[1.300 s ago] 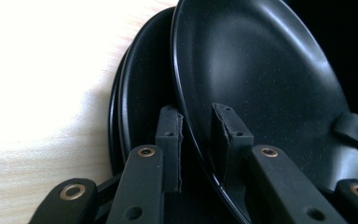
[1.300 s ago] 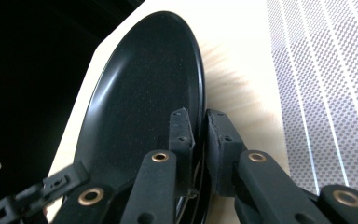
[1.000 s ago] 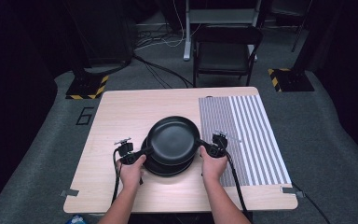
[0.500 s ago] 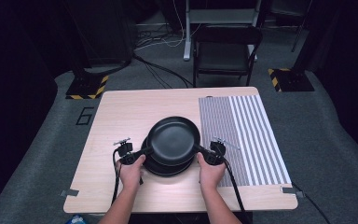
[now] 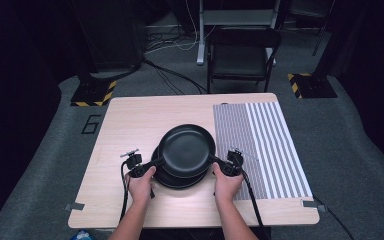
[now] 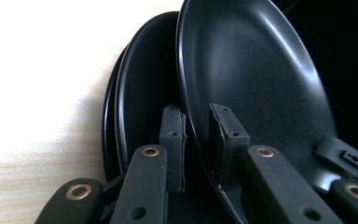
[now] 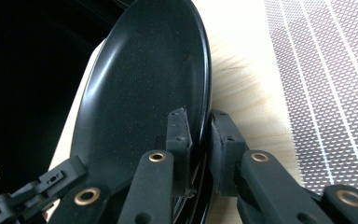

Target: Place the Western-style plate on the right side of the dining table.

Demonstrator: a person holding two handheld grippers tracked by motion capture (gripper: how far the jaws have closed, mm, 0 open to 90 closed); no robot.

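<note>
A black plate [image 5: 187,150] hangs tilted just over a stack of black plates [image 5: 176,182] on the wooden table [image 5: 130,125]. My left gripper [image 5: 159,162] is shut on its left rim and my right gripper [image 5: 214,160] on its right rim. In the left gripper view the jaws [image 6: 196,112] straddle the top plate's [image 6: 251,79] rim, with the lower plates [image 6: 140,93] behind. The right gripper [image 7: 198,114] pinches the plate's [image 7: 144,84] edge between its pads. Both pairs of jaws have just closed a little further on the rim.
A grey striped mat [image 5: 265,140] covers the table's right part, close beside my right gripper; it lies to the right in the right gripper view [image 7: 331,70]. A black folding chair [image 5: 242,55] stands beyond the far edge. Bare wood lies left of the stack.
My right gripper has drawn slightly toward the near edge. The top plate and the left gripper sit about where they were.
</note>
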